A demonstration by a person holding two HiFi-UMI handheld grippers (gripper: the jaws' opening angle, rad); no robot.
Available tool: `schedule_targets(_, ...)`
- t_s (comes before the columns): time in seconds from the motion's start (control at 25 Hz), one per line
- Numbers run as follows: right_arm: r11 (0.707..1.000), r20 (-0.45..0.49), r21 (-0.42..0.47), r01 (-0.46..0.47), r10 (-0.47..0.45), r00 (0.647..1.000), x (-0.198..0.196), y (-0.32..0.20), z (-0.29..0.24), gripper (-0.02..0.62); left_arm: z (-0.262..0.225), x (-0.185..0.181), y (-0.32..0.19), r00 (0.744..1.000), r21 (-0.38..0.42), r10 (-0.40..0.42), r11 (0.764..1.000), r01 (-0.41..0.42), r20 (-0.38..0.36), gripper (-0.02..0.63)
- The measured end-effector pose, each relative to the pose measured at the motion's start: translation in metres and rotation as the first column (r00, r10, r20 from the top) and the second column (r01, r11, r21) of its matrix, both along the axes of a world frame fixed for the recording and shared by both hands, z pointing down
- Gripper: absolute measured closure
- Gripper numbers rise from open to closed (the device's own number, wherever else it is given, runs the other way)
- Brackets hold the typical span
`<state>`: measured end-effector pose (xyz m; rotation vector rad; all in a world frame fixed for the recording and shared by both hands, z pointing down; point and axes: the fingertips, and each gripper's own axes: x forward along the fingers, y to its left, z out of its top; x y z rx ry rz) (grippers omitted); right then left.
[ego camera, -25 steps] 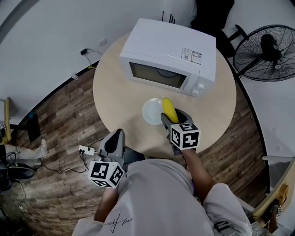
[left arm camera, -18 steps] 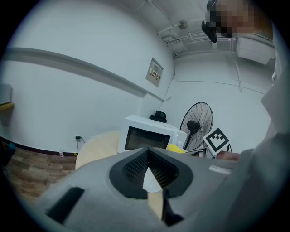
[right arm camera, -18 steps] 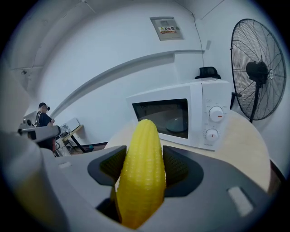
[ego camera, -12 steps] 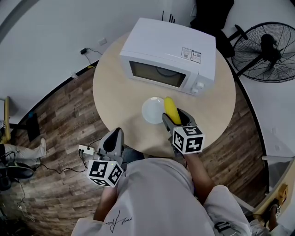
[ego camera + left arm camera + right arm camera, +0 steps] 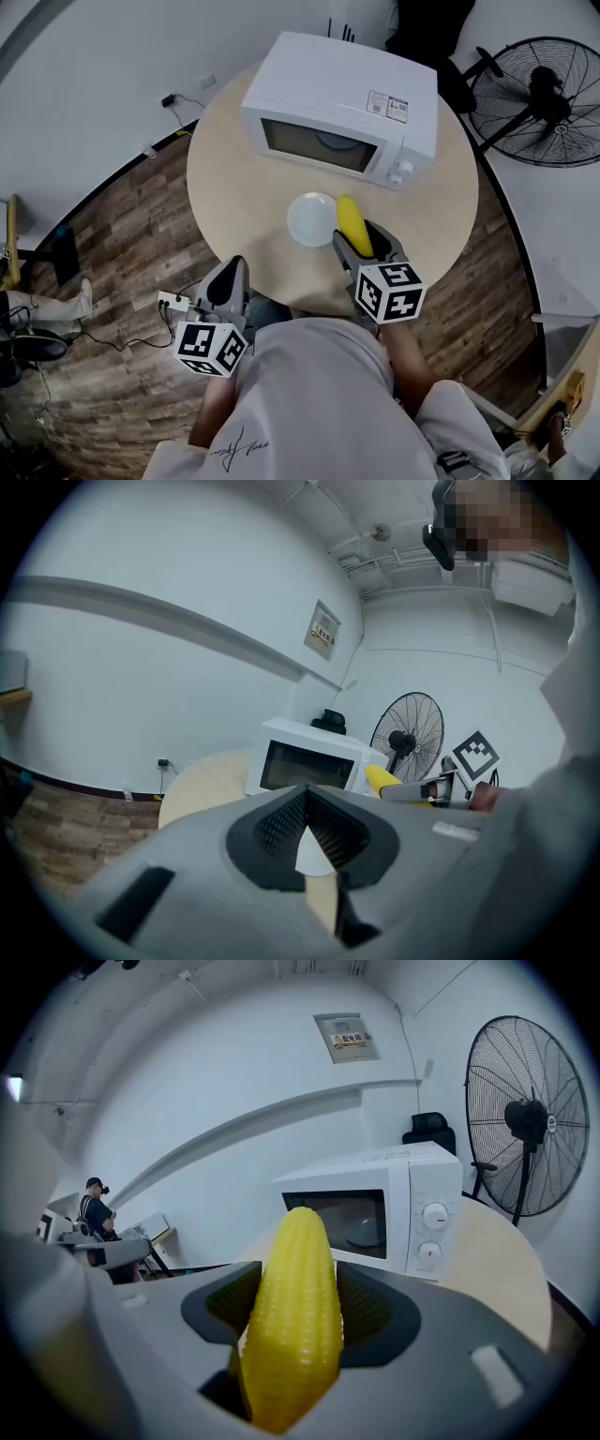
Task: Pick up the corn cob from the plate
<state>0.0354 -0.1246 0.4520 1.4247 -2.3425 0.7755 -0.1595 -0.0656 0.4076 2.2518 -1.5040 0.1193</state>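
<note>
A yellow corn cob (image 5: 352, 223) is clamped lengthwise in my right gripper (image 5: 359, 240), just right of the white plate (image 5: 311, 218), which is bare. In the right gripper view the corn cob (image 5: 292, 1326) fills the space between the two dark pads, its tip pointing toward the microwave (image 5: 375, 1208). My left gripper (image 5: 231, 277) hangs at the table's near left edge, off to the plate's lower left. In the left gripper view its pads meet with nothing between them, so the left gripper (image 5: 306, 810) is shut.
A white microwave (image 5: 342, 108) with its door closed stands at the back of the round wooden table (image 5: 234, 183). A black floor fan (image 5: 539, 94) stands at the right beyond the table. A power strip (image 5: 175, 303) lies on the wood floor at the left.
My right gripper has carried the corn cob a little to the right, from over the plate's right rim to beside the plate. The left gripper has stayed about where it was.
</note>
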Motion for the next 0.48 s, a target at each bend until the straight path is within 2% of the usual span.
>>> schedule_targets(0.48, 0.998, 0.016, 0.066, 0.005, -0.006, 1.0, 0.005, 0.013, -0.022, 0.331, -0.004, -0.01, 0.01, 1.0, 0.01, -0.016, 1.0, 0.015, 0.011, 0.615)
